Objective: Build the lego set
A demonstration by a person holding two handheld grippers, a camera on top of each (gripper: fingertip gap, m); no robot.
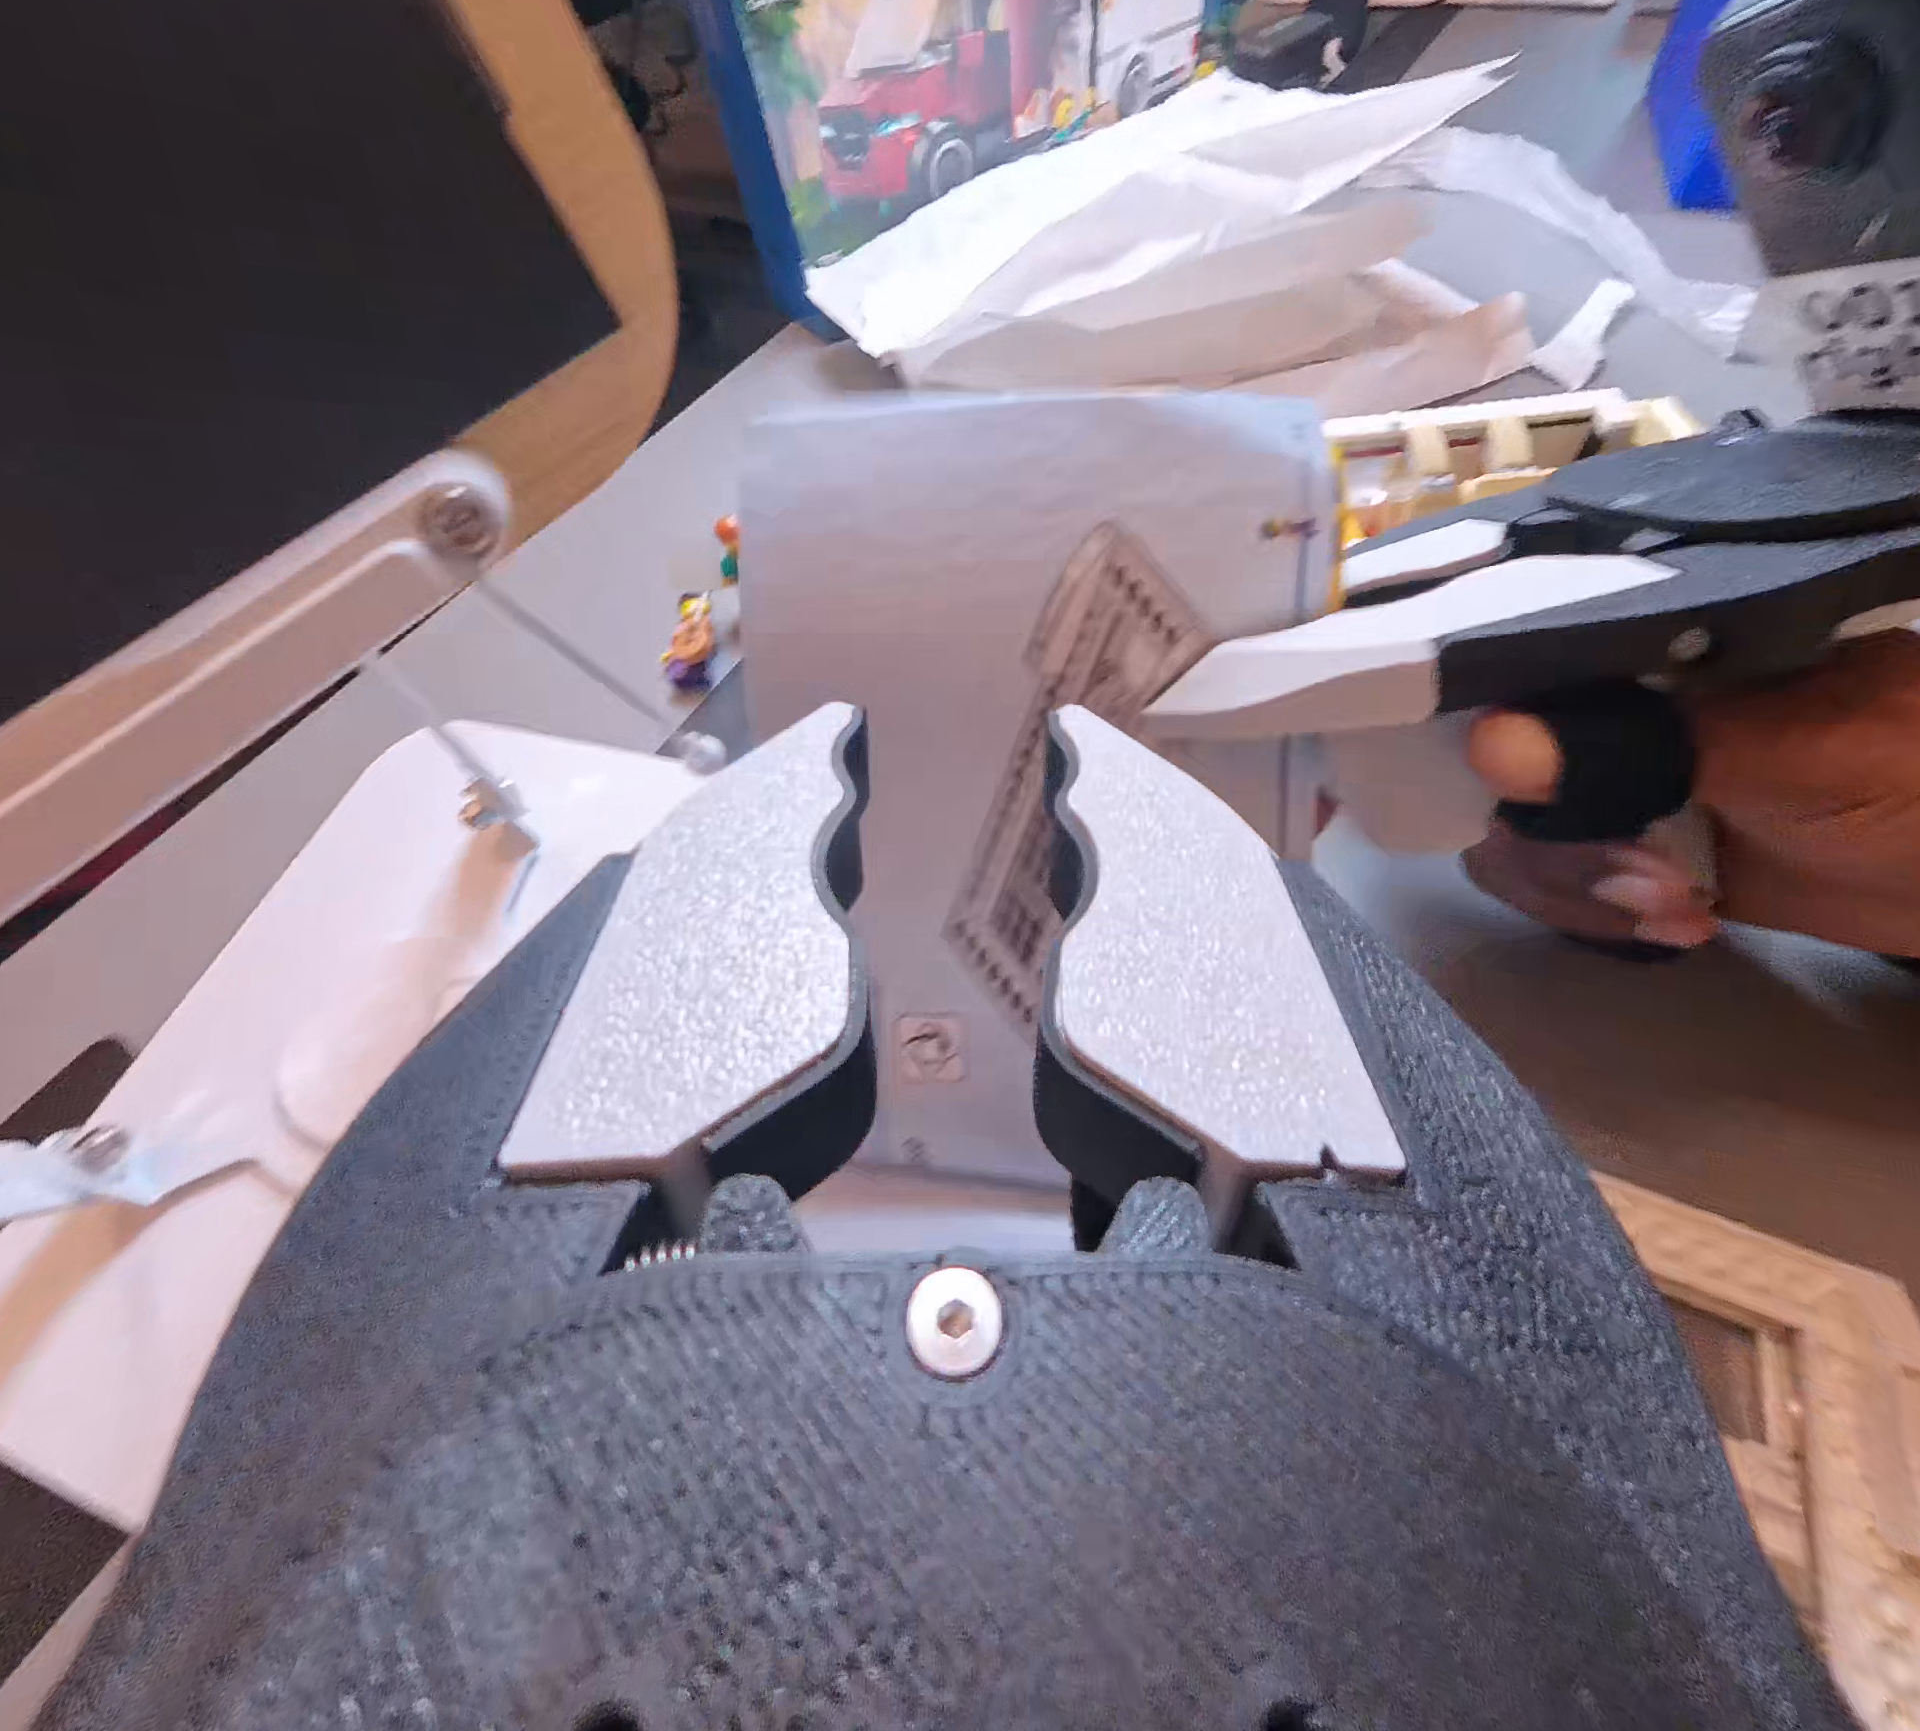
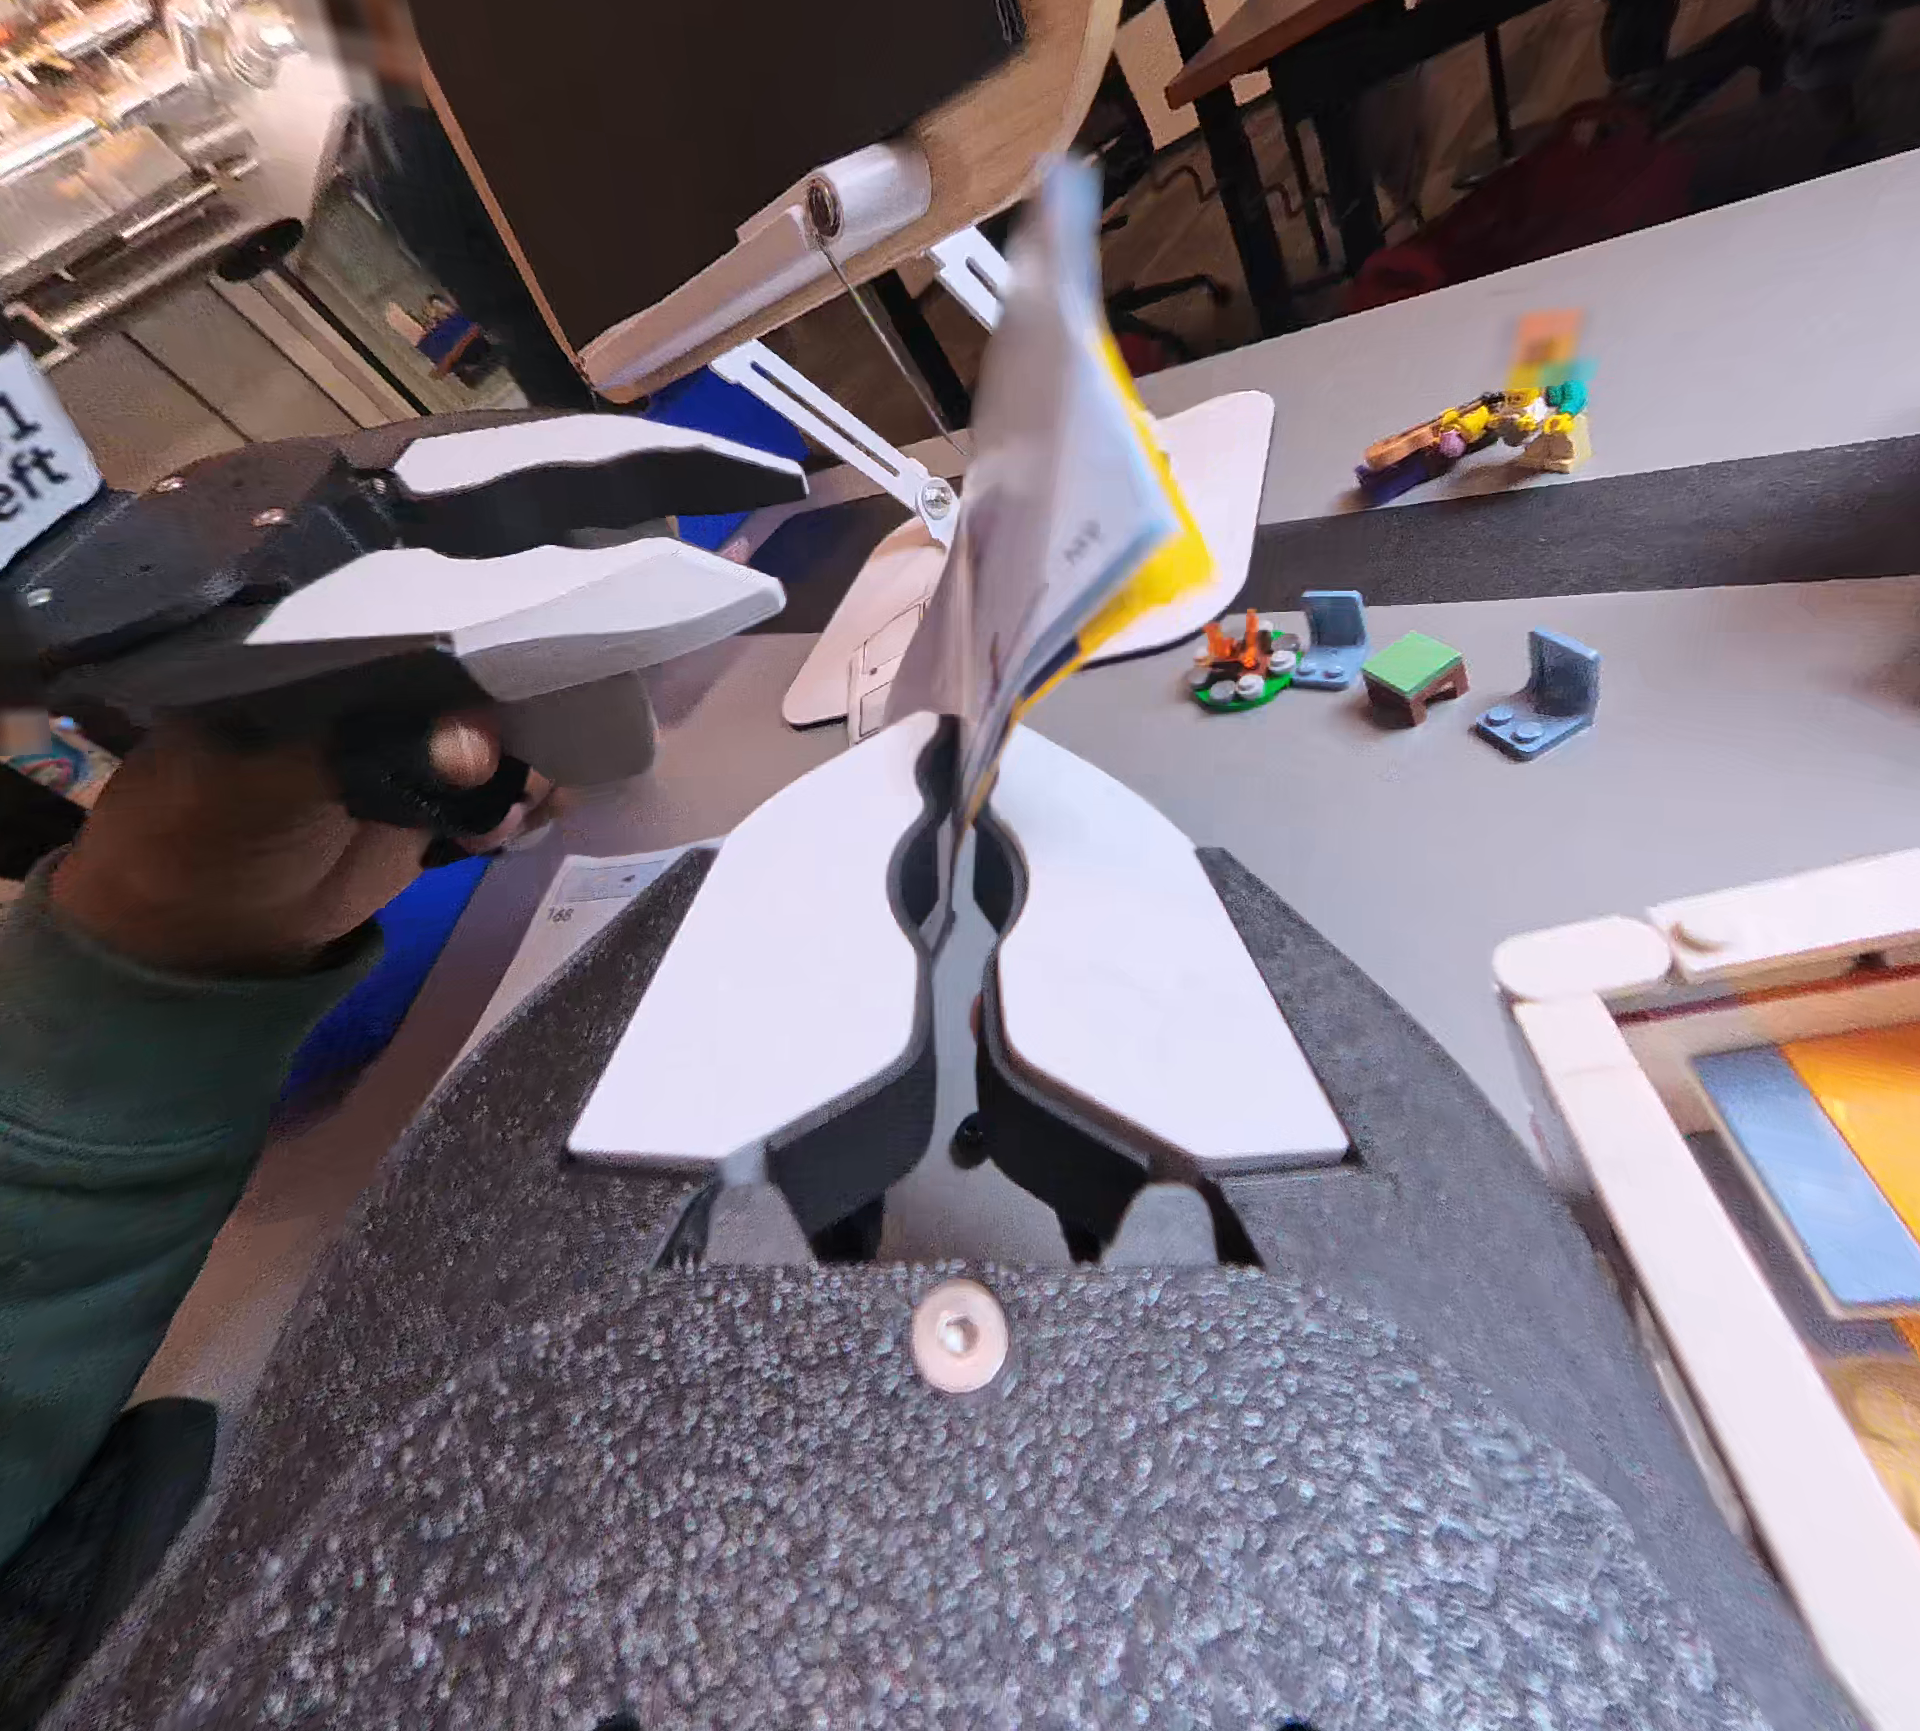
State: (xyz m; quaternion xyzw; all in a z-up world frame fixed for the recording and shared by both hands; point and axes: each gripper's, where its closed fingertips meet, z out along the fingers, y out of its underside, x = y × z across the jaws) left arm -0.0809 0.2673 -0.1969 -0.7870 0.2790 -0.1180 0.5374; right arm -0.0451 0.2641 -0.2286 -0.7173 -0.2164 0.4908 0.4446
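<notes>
My right gripper (image 2: pixel 961 746) is shut on the pages of the instruction booklet (image 2: pixel 1049 497), which stand up from its fingertips and fan out, blurred. In the left wrist view the booklet (image 1: pixel 935 559) stands upright on the grey table, and the right gripper (image 1: pixel 1247 653) reaches in from the right and pinches its edge. My left gripper (image 1: pixel 956 746) is open and empty just in front of the booklet, not touching it. It also shows in the right wrist view (image 2: pixel 784 533) at the left, with its fingers apart.
A dark screen in a wooden frame (image 1: pixel 260 227) on a white stand (image 1: pixel 312 1006) is at the left. The lego box (image 1: pixel 987 19) and white paper bags (image 1: pixel 1195 247) lie behind. Minifigures (image 2: pixel 1486 424), a campfire (image 2: pixel 1242 658), blue chairs (image 2: pixel 1538 694) and a green table (image 2: pixel 1413 673) stand on the table. The white build (image 2: pixel 1579 1058) is at the right. The grippers' ends are close to 5 cm from one another. The campfire (image 2: pixel 1242 658) is about equally far from each gripper, around 12 cm.
</notes>
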